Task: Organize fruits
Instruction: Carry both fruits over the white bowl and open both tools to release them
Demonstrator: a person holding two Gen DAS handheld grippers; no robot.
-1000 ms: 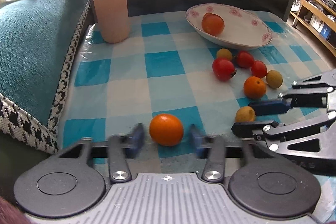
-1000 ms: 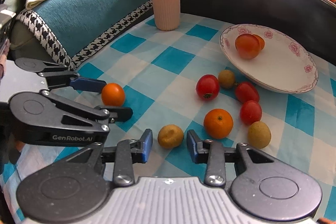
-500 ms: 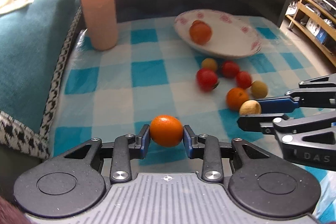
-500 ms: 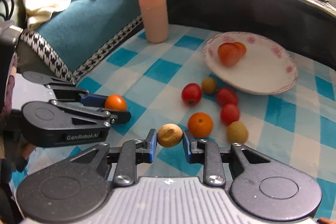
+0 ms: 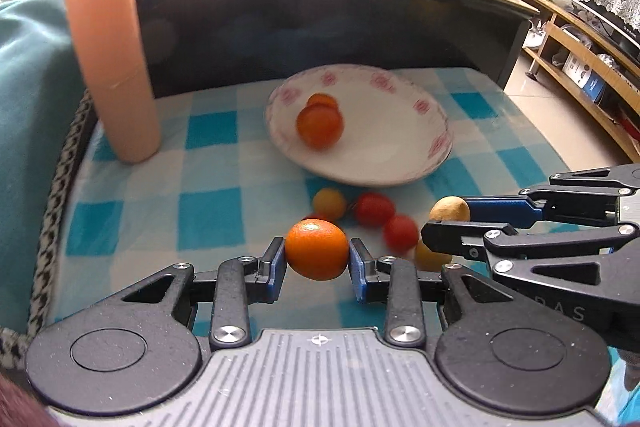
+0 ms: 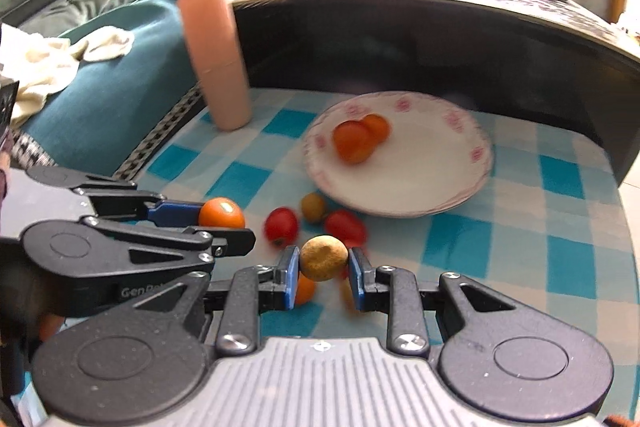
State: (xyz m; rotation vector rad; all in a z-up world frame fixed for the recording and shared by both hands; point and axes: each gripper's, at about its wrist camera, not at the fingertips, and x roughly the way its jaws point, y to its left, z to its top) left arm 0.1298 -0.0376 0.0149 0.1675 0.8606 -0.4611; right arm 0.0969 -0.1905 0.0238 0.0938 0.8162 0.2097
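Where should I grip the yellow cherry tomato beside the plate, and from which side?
Take the yellow cherry tomato across its round middle, coming from above. The plate rim sits just behind it and a red tomato is close on its right, so a low sideways approach looks crowded. Both grippers hold fruit now, so one must unload first.

Both tools share one build: the left tongs (image 5: 317,263) and right tongs (image 6: 322,277) have matte black linked arms with silver screws, blue pads on the fingertips (image 5: 275,269), round black discs beside a ribbed grey housing, and pale lettering partly readable on the side.
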